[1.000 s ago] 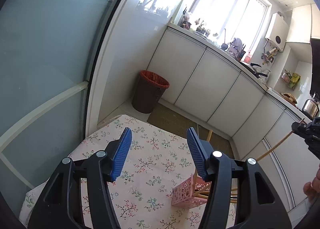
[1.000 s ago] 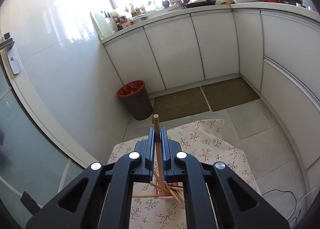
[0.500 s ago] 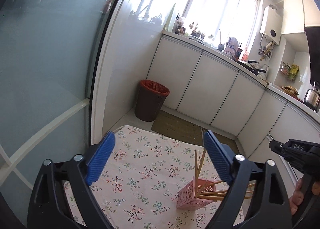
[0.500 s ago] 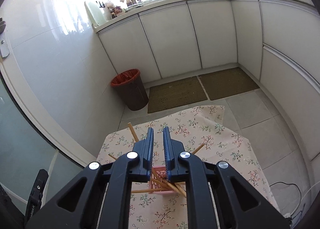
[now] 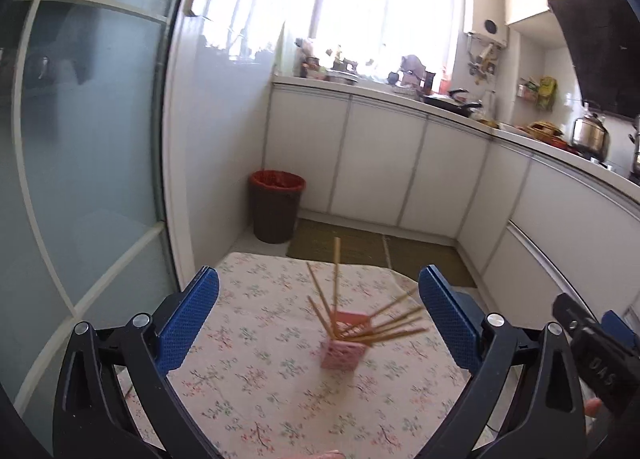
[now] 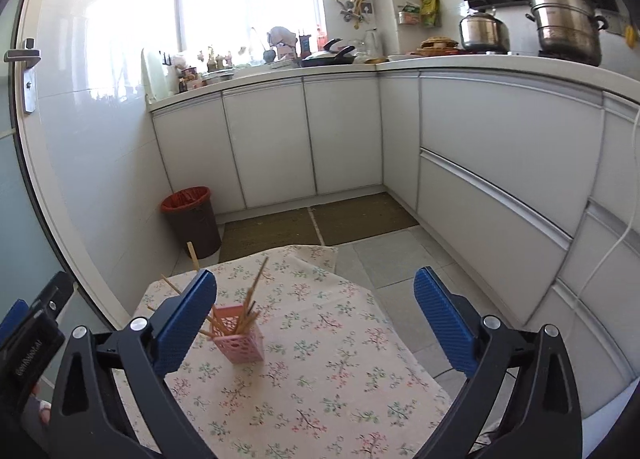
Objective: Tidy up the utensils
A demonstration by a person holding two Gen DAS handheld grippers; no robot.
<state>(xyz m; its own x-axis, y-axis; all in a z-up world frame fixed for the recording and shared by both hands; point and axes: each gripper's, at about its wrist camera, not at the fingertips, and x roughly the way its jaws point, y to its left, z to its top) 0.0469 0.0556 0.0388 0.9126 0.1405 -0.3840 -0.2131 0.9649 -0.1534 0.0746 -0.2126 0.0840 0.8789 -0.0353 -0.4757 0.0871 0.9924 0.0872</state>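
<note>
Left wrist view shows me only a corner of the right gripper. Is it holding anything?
Observer: No. The right gripper is open; its jaws have just been opening, and nothing is between them.
Operator: My holder is blurred. Upright?
Observer: Yes, the holder stands upright on the tablecloth, with chopsticks fanning out of it.
Operator: Any loose ones on the tablecloth?
Observer: None where the right wrist view shows it, but the gripper hides part.

Chopsticks (image 5: pixel 360 323) and pink holder (image 5: pixel 343 351) motion-blurred; countertop clutter (image 6: pixel 224 67) too small.
</note>
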